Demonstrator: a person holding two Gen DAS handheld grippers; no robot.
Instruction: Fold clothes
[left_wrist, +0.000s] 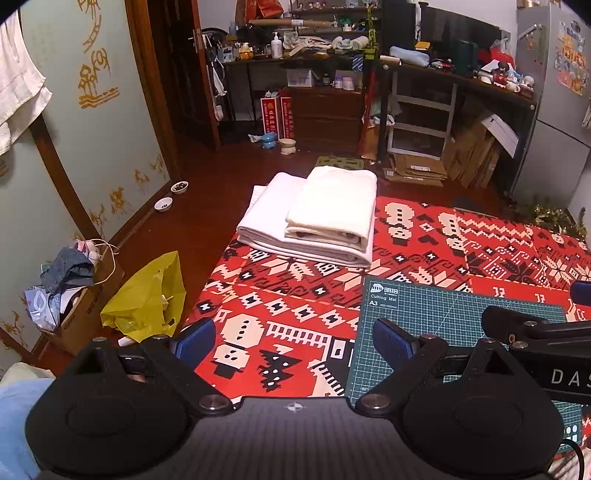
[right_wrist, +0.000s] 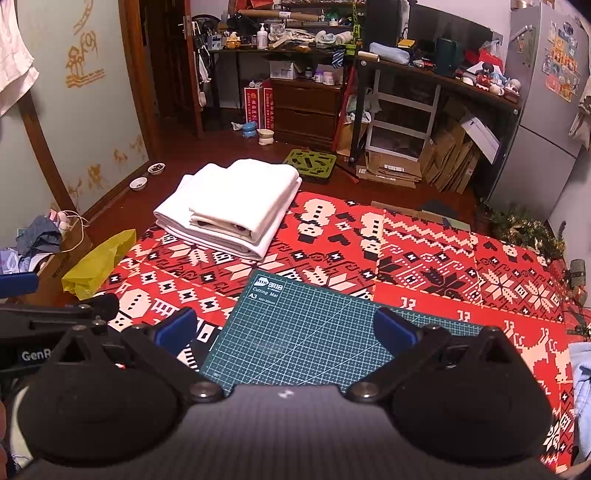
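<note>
Two grippers: left gripper (left_wrist: 293, 341) and right gripper (right_wrist: 286, 330), low in frame, jaws spread wide, holding nothing.
Mat: green cutting mat (right_wrist: 314, 332) beneath them, on the red patterned cloth (right_wrist: 424, 266).
Clothes: two folded white pieces (right_wrist: 236, 206) stacked, upper middle, at the cloth's far corner.

The green cutting mat (right_wrist: 314, 332) reads "Cutting Mat, A3"; the left tongs' (right_wrist: 37, 334) body shows "GenR", the right's (left_wrist: 554, 343) "DAS".

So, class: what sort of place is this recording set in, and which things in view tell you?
Most likely a lived-in room at home: a fridge covered in stickers, cluttered shelves, pet bowls on the wooden floor, and folded white laundry on a patterned red mat.
</note>
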